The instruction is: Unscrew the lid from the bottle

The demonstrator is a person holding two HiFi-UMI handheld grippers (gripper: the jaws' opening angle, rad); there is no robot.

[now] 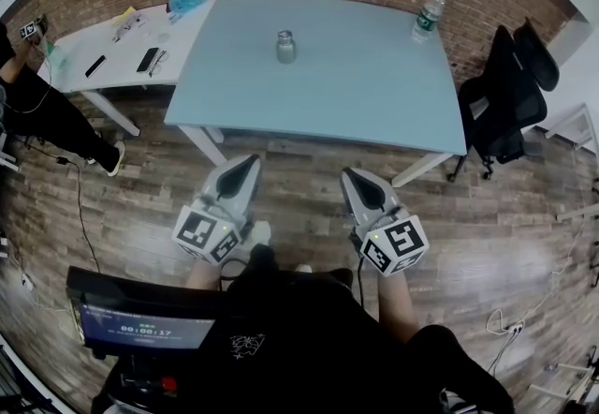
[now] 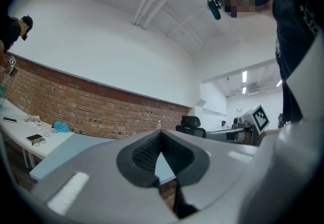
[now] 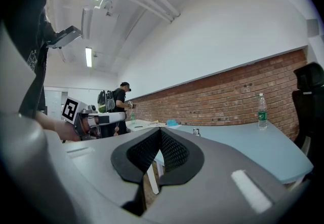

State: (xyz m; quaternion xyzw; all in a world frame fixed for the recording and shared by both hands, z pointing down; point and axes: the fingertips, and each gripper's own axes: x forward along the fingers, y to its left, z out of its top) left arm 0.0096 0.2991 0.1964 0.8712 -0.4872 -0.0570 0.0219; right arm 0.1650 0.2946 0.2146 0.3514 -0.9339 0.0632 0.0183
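A small grey bottle with a lid [image 1: 285, 47] stands upright near the middle of the light blue table [image 1: 374, 94]; in the right gripper view the same bottle [image 3: 196, 131] shows just past the jaws. A clear plastic water bottle with a green label [image 1: 429, 14] [image 3: 261, 111] stands at the table's far right corner. My left gripper [image 1: 245, 165] [image 2: 161, 134] and right gripper [image 1: 354, 176] [image 3: 161, 132] are held side by side over the wooden floor, short of the table's near edge. Both are shut and empty.
A white table [image 1: 103, 56] at the left carries a phone [image 1: 148, 59], glasses and a blue cloth [image 1: 185, 1]. A black office chair [image 1: 510, 94] stands right of the blue table. A person's leg [image 1: 56, 122] is at the far left. A screen [image 1: 140, 323] sits below me, cables on the floor.
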